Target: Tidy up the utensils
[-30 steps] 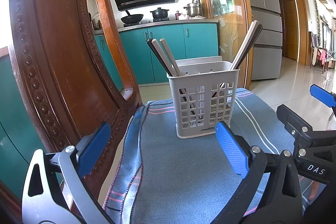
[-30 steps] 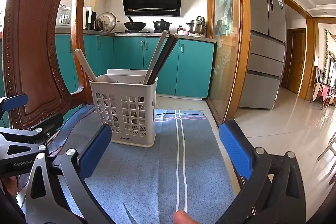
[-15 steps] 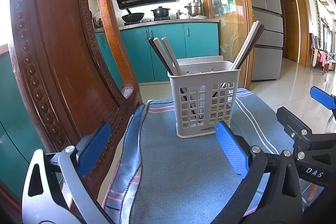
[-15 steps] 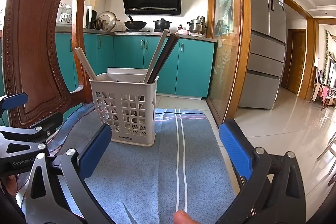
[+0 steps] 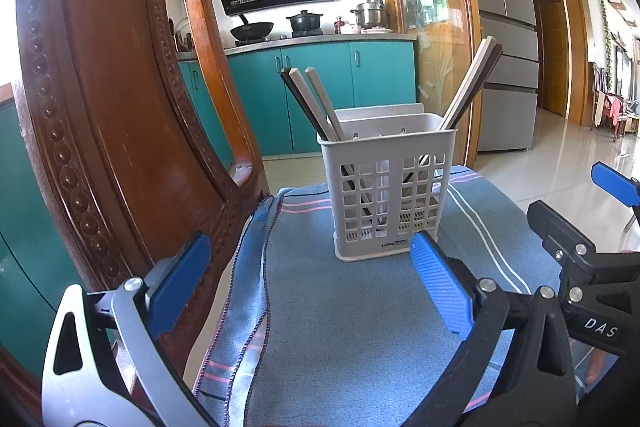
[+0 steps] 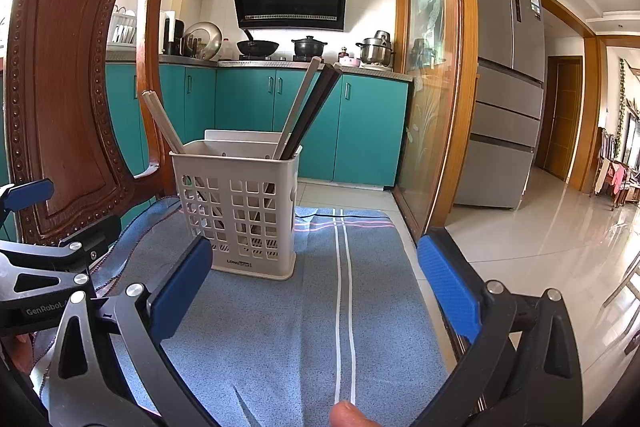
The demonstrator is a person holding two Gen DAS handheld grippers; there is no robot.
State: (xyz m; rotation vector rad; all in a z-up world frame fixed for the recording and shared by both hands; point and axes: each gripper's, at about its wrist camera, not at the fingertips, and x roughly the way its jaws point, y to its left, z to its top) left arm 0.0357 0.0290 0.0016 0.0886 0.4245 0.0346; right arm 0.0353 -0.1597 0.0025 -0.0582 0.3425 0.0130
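A white slotted utensil basket (image 5: 387, 187) stands on a blue cloth (image 5: 344, 327); it also shows in the right wrist view (image 6: 238, 211). Several light and dark chopsticks (image 5: 314, 103) lean out of its left side and others (image 5: 472, 83) out of its right side. In the right wrist view chopsticks (image 6: 308, 111) lean right and a pale pair (image 6: 160, 121) leans left. My left gripper (image 5: 310, 275) is open and empty, short of the basket. My right gripper (image 6: 316, 279) is open and empty, in front of the basket.
A carved wooden chair back (image 5: 100, 107) rises close on the left, also in the right wrist view (image 6: 68, 79). The cloth's right edge (image 6: 408, 267) drops to a tiled floor. Teal kitchen cabinets (image 6: 248, 107) and a fridge (image 6: 508, 87) stand behind.
The left wrist view has drifted slightly, so the basket sits a little higher in it. Both grippers stay open and empty; the basket and chopsticks have not moved.
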